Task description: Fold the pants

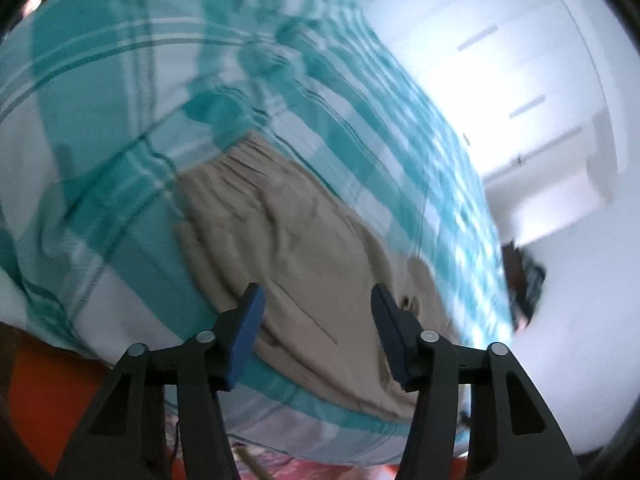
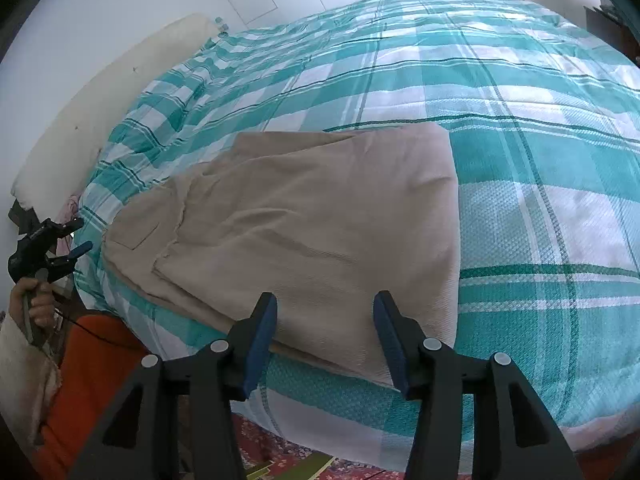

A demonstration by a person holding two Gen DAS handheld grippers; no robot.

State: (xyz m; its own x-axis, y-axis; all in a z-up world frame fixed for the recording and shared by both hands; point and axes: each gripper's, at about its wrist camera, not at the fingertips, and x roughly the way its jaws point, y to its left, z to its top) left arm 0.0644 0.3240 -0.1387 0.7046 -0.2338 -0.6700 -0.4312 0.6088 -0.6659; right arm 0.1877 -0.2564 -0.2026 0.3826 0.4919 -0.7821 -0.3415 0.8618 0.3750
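While a teal-and-white checked blanket (image 2: 500,128) covers the bed, the beige pants (image 2: 320,224) lie folded flat on it near the front edge, long axis running left to right, waistband end toward the left. Both the right gripper (image 2: 325,334) and the left gripper (image 1: 317,330) hang above the pants, fingers spread wide, holding nothing.

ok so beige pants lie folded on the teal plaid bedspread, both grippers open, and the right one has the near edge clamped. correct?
Not quite. The right gripper clamps nothing: in the right wrist view its jaws stand open and apart above the near edge of the beige pants. The pants do lie folded on the teal plaid bedspread, and the left gripper is open too.
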